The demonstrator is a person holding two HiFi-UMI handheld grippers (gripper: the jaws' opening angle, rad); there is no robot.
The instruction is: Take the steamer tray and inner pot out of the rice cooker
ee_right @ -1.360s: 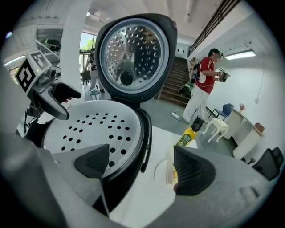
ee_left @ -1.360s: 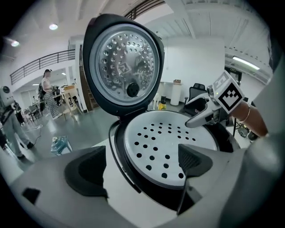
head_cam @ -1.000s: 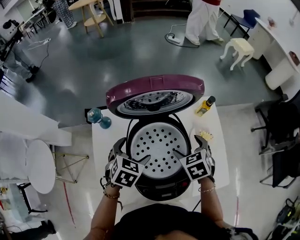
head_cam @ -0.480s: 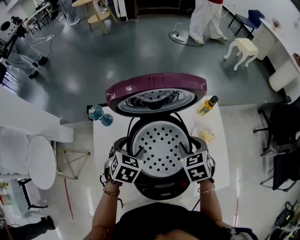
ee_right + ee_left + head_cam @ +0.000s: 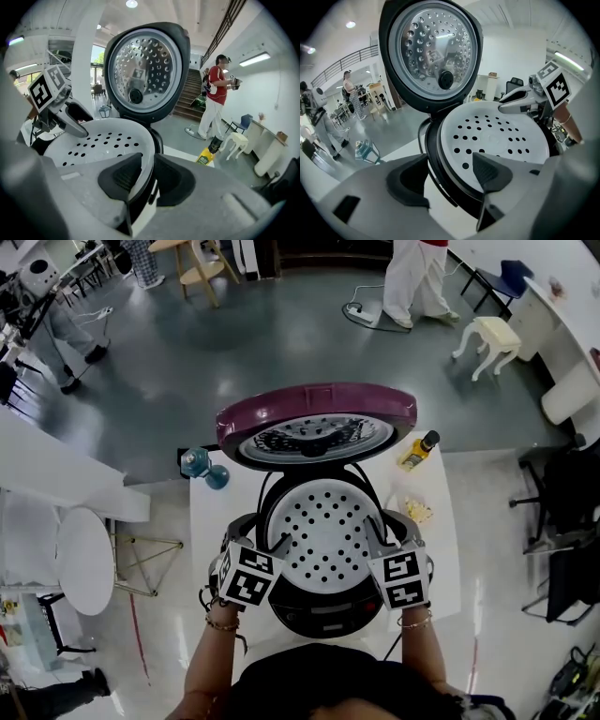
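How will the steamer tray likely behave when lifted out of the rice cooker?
The steamer tray looks like thin moulded plastic full of holes, so probably light yet fairly stiff. Its smooth narrow rim may be slippery to pinch. Being wide and shallow, it could tip if lifted from one side.

Left tool clamped on steamer tray rim; cooker lid upright.

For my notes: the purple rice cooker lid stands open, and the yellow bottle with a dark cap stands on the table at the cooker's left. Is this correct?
Only the side is wrong: the head view shows the yellow bottle with a dark cap at the right of the black rice cooker; the purple lid is open.
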